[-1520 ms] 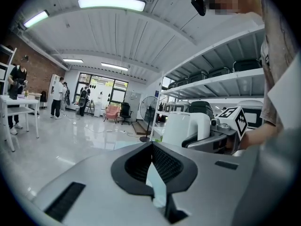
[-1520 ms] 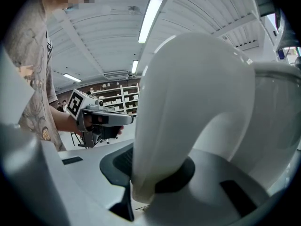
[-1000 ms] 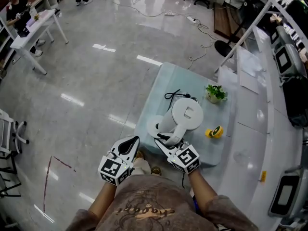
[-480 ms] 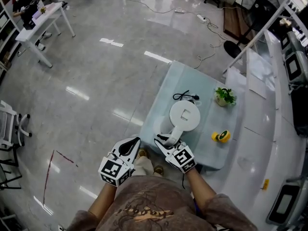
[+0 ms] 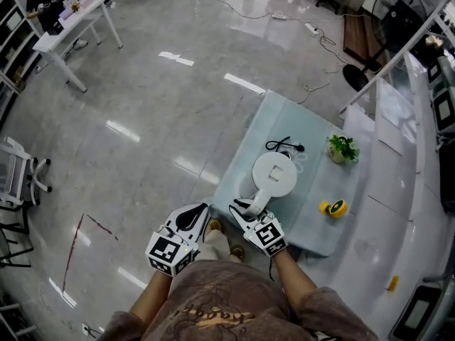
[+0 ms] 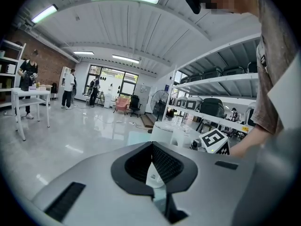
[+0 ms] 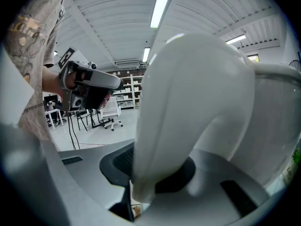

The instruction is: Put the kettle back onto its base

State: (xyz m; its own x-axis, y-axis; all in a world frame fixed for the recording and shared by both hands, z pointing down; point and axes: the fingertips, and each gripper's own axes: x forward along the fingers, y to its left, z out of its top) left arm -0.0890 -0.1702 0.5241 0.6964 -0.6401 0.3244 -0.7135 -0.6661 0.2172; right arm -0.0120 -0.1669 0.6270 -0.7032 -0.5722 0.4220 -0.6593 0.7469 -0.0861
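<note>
A white kettle with a round lid is over the pale table, its handle pointing toward me. My right gripper is shut on that handle; in the right gripper view the white handle fills the space between the jaws. The kettle's base lies hidden beneath the kettle, and I cannot tell whether they touch. My left gripper hangs off the table's near left corner, shut and holding nothing. From the left gripper view the kettle shows ahead.
A small potted plant stands at the table's far right, a yellow object at its near right. A black cord lies behind the kettle. A white counter runs along the right. My shoes are below.
The right gripper has sunk a little with the kettle. The round white base that showed at the kettle's left is now covered by it. The left gripper has barely shifted.
</note>
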